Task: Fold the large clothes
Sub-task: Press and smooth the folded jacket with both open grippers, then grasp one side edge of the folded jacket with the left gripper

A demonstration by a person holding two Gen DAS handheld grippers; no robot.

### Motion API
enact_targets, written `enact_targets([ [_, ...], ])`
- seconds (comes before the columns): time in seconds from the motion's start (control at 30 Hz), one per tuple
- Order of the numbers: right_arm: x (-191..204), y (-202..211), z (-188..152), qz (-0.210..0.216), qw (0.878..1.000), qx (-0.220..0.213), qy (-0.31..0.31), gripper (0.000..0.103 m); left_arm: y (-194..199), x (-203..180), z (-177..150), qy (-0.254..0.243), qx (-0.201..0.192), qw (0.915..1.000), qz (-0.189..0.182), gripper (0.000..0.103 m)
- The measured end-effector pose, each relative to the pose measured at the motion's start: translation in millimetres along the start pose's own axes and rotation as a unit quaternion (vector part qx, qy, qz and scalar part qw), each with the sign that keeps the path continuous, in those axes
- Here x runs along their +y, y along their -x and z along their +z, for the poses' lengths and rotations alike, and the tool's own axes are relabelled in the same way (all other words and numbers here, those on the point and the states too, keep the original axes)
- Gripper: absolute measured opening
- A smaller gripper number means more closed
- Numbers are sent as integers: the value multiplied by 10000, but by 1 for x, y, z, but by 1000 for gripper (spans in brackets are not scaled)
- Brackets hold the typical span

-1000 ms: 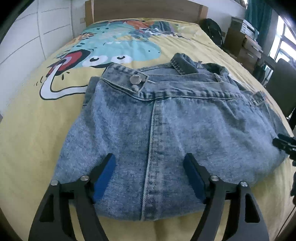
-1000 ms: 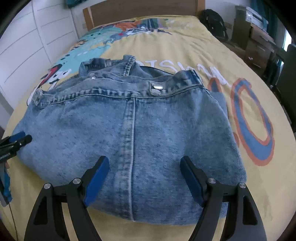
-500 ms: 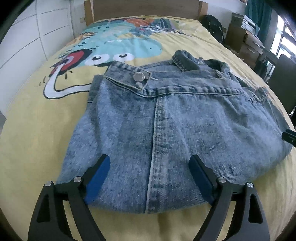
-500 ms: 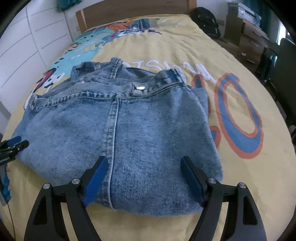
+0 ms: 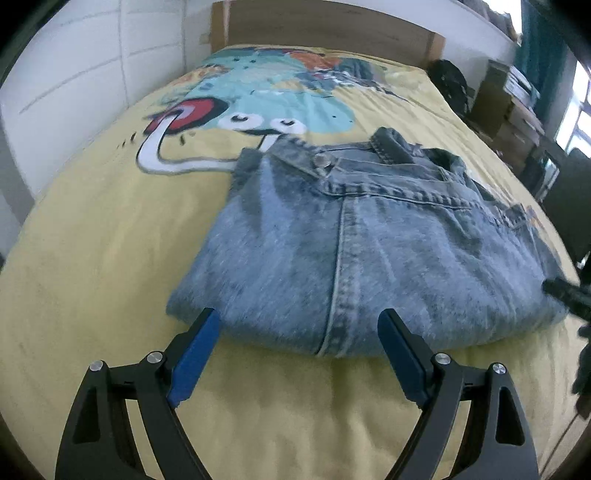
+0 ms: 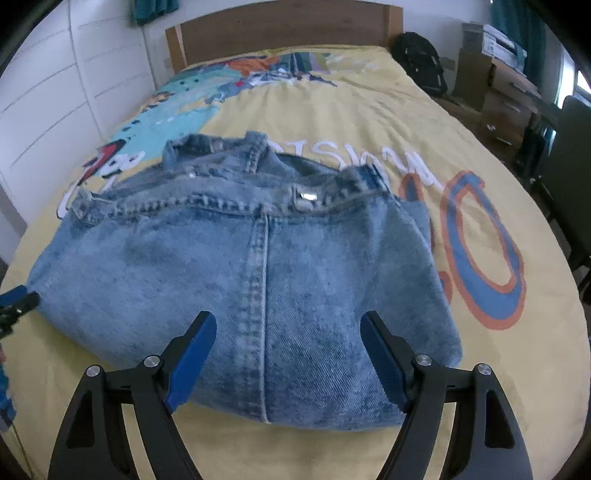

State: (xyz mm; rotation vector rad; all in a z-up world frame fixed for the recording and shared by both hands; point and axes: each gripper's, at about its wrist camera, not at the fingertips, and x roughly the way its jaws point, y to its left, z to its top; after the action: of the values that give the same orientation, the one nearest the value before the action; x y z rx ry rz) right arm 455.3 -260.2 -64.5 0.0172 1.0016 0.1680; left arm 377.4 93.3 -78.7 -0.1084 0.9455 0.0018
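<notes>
A folded light-blue denim jacket [image 5: 369, 251] lies flat on the yellow bedspread [image 5: 92, 258], collar and metal button at its far side. It also shows in the right wrist view [image 6: 240, 280]. My left gripper [image 5: 299, 325] is open and empty, its fingertips just short of the jacket's near folded edge. My right gripper [image 6: 288, 325] is open and empty, hovering over the jacket's near edge. The left gripper's tip shows at the left edge of the right wrist view [image 6: 18, 301]; the right gripper's tip shows at the right edge of the left wrist view [image 5: 565, 295].
The bed has a wooden headboard [image 6: 280, 26] at the far end and a white wall [image 6: 55, 103] on the left. A black backpack [image 6: 419, 62], cardboard boxes [image 6: 491, 81] and a dark chair [image 6: 569, 192] stand along the right side.
Both grippers have drawn back toward me and away from the jacket. The left gripper's fingers, which were over the denim, now sit off its near edge. The jacket has not moved.
</notes>
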Motion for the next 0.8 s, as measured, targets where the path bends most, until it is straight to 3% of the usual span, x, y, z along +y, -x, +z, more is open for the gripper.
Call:
enact_targets([
  [0.17,-14,-1,-7,132,9997,72,-208,80,12,19,-9,596,70,9981,-161,84],
  [0.3,-15,9,-7,-27,9999,42,-133,80,23,32,-16,1027,101,9942,-311,84],
  [0.5,-29,35,-13,-108,9995,-106,-293,80,29,47,-26,1818,207,9800,-788,84],
  [0.8,-60,66,-30,-355,9984,-149,-403,80,20,60,-26,2538,172,9595,-1213,83],
])
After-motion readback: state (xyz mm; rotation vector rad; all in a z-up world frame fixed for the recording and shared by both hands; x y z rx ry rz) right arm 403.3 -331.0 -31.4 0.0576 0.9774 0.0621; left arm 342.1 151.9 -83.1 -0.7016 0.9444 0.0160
